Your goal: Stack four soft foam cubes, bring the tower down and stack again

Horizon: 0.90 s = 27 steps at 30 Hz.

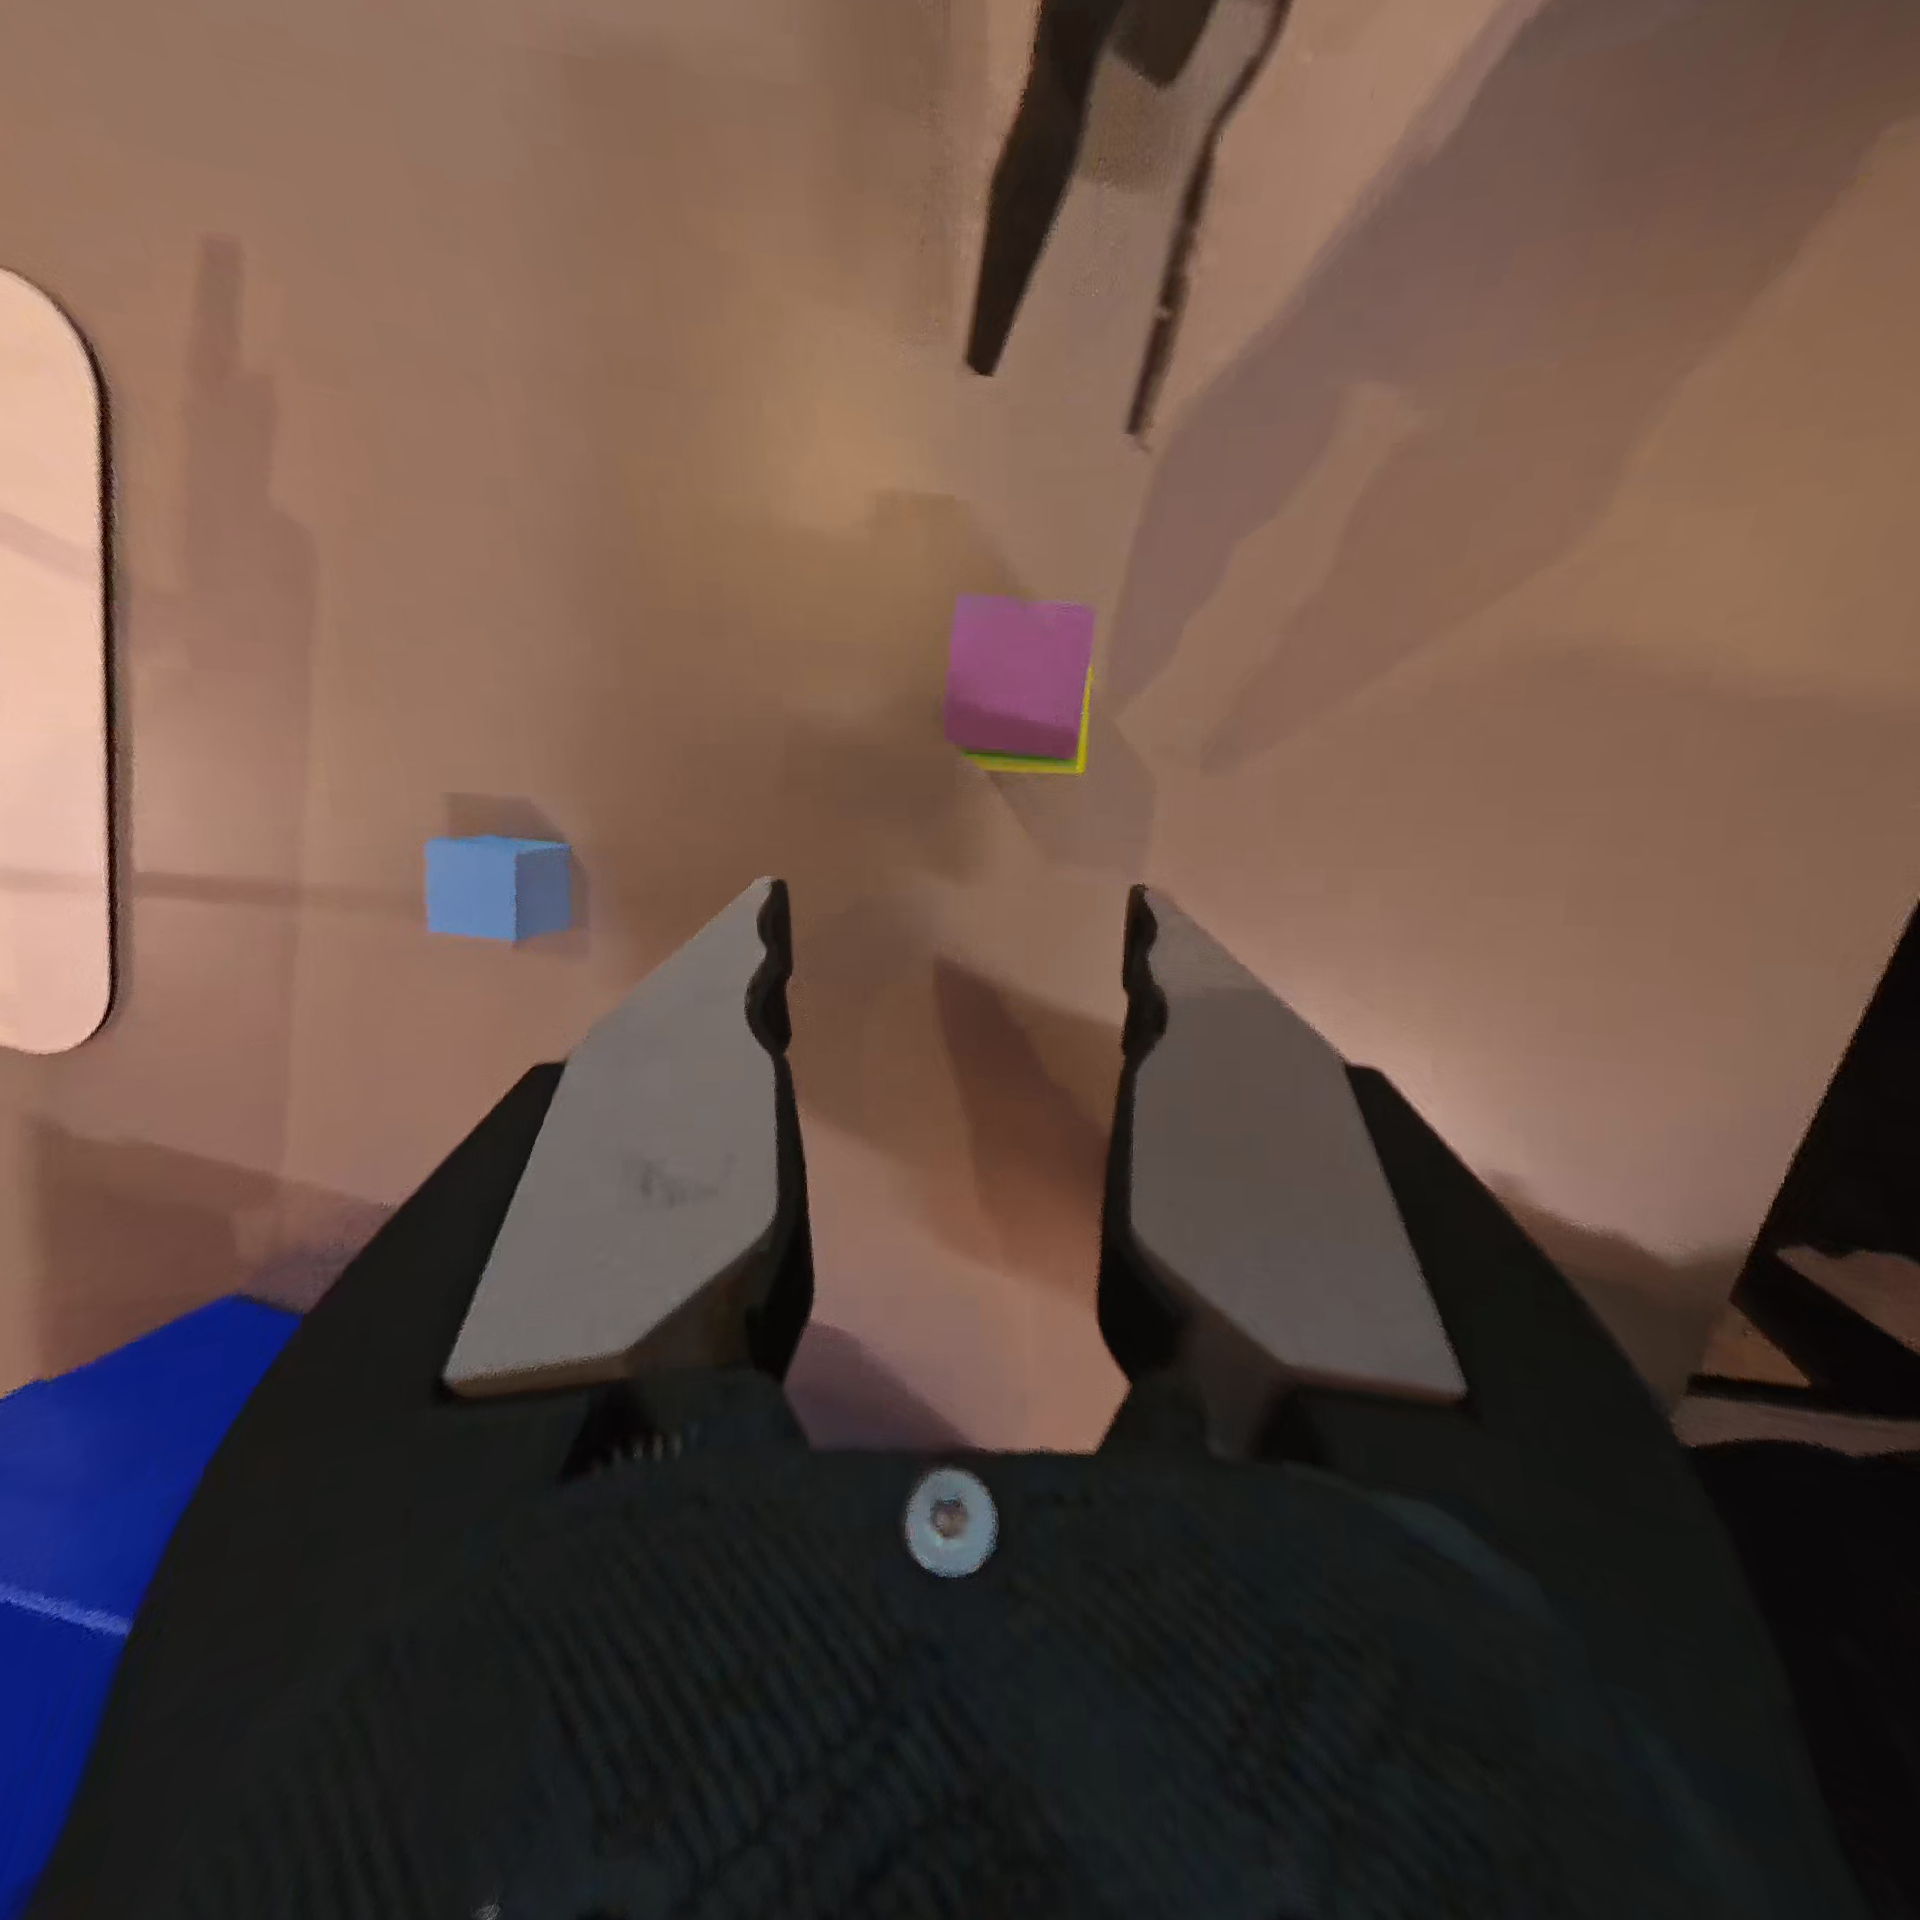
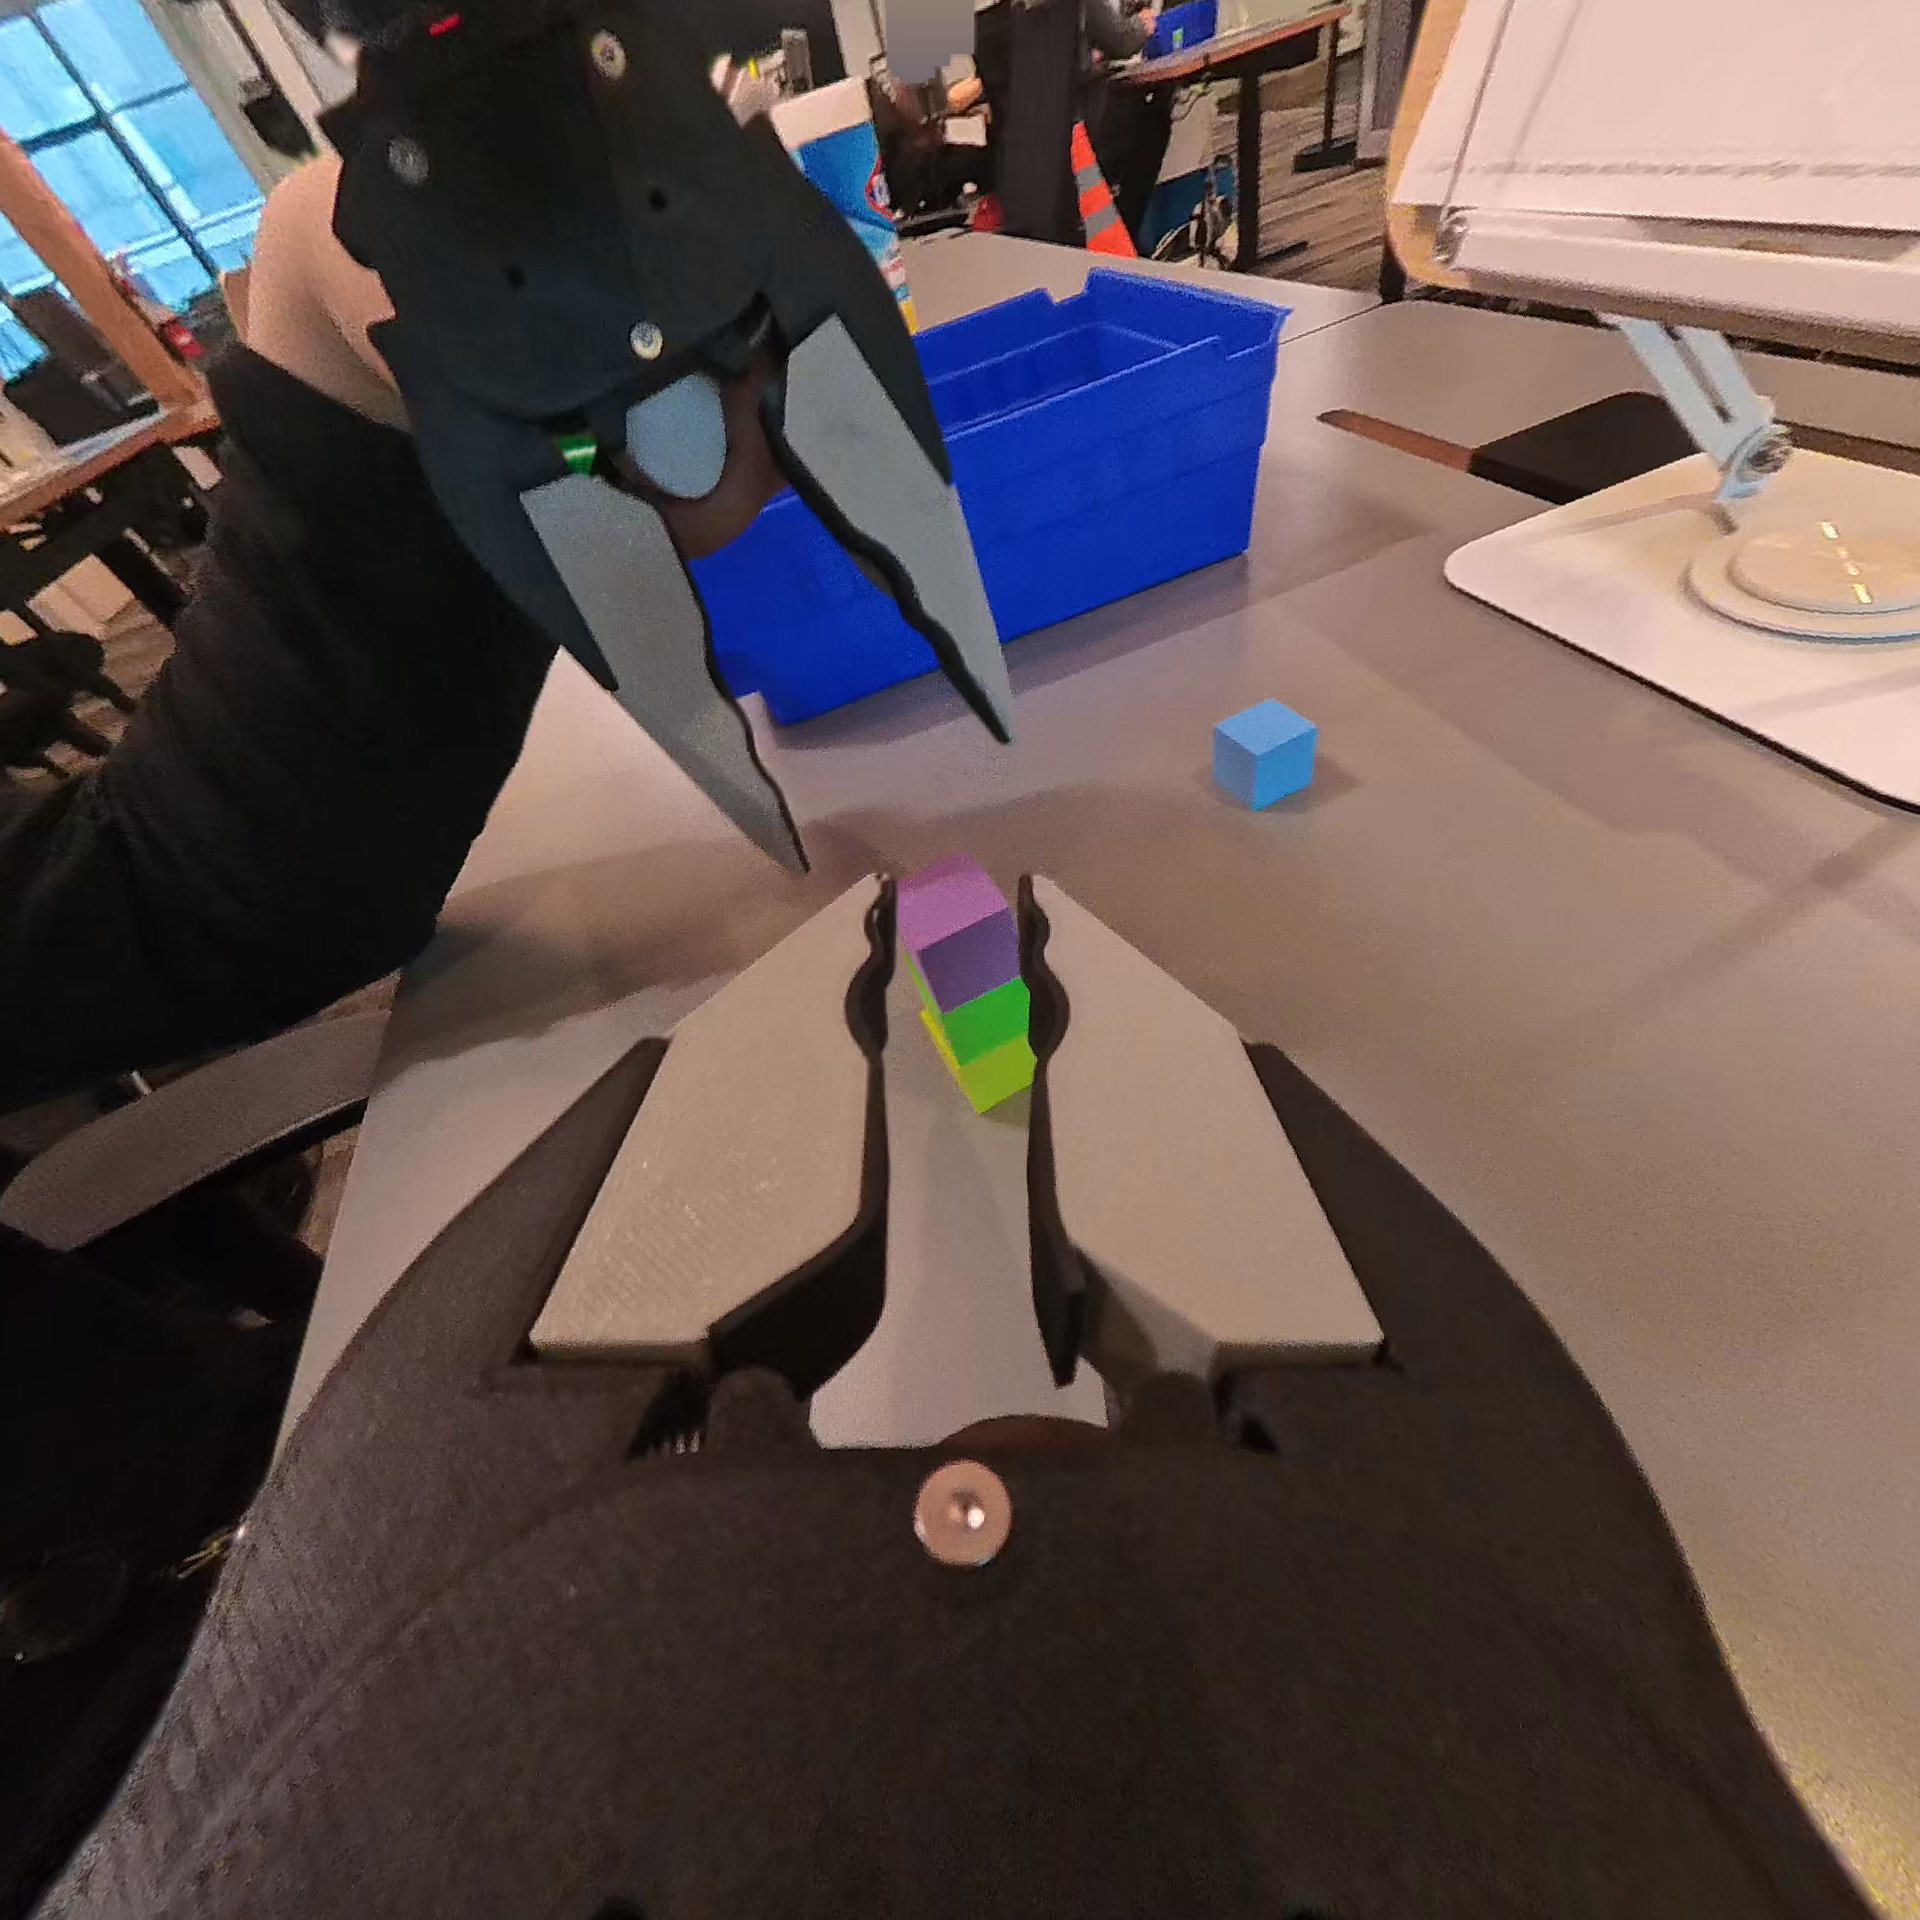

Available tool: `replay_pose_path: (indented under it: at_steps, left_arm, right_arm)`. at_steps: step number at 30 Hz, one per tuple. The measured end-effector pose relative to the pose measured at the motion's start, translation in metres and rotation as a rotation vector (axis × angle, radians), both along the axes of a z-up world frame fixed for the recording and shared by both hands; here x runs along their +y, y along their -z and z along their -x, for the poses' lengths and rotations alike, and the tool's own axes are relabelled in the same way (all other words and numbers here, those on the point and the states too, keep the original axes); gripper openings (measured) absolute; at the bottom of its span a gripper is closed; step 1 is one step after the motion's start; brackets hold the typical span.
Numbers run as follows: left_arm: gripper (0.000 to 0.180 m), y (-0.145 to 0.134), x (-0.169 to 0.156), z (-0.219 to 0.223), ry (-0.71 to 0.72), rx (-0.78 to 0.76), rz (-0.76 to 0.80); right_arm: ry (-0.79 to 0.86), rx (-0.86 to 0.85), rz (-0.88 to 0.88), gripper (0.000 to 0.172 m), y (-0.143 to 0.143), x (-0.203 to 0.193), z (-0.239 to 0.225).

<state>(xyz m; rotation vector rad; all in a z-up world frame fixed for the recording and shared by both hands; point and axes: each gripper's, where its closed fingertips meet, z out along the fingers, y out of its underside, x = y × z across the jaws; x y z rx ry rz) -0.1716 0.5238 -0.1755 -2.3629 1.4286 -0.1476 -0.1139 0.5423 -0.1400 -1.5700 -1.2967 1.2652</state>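
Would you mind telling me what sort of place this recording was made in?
Probably a shared office or lab: desks with people seated behind, large windows, and a grey worktable holding a blue bin.

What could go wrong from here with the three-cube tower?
1. The purple foam cube sits skewed on the green foam cube and yellow-green foam cube; a fourth could tip the stack.
2. The right gripper hovers close around the tower and might clip it.
3. The light blue foam cube lies apart; the open left gripper must fetch it.

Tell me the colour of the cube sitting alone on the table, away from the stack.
Light blue cube; it shows best in the right wrist view.
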Motion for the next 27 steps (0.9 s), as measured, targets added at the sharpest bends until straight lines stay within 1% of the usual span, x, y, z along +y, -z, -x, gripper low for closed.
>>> replay_pose_path:
  at_steps: [3,4,6,7,9,11,13,16,19,22,27]
  left_arm:
    - [0.062,-0.001,0.011,0.012,-0.097,-0.028,-0.059]
    - [0.062,-0.001,0.017,0.015,-0.145,-0.067,-0.086]
    - [0.059,0.004,0.028,0.02,-0.189,-0.158,-0.108]
    - [0.06,0.011,0.032,0.026,-0.196,-0.161,-0.099]
    - [0.067,0.026,0.038,0.043,-0.223,-0.112,-0.033]
    - [0.069,0.031,0.043,0.055,-0.235,-0.074,0.015]
    - [0.069,0.028,0.051,0.059,-0.19,-0.043,0.007]
    - [0.068,0.023,0.063,0.056,-0.06,0.016,-0.04]
    - [0.068,0.03,0.079,0.056,0.043,0.087,-0.066]
    - [0.069,0.042,0.092,0.065,0.05,0.142,-0.012]
    - [0.068,0.049,0.106,0.072,0.045,0.156,0.027]
  right_arm:
    - [-0.016,-0.021,-0.037,0.022,0.003,-0.005,0.003]
    - [-0.013,-0.028,-0.052,0.022,0.004,-0.006,0.004]
    - [-0.007,-0.03,-0.071,0.021,0.004,-0.005,0.004]
    - [-0.008,-0.024,-0.068,0.021,0.003,-0.005,0.004]
    - [-0.005,-0.02,-0.057,0.021,0.003,-0.004,0.003]
    - [0.002,-0.019,-0.051,0.021,0.004,-0.001,0.001]
    - [0.009,-0.007,-0.044,0.021,0.001,0.002,0.0]
    - [0.008,0.015,-0.031,0.02,-0.003,0.001,-0.001]
    - [0.008,0.011,-0.036,0.02,-0.003,0.001,-0.001]
    - [0.006,0.012,-0.036,0.02,-0.004,0.001,-0.002]
    - [0.004,0.023,-0.027,0.02,-0.006,0.001,-0.002]
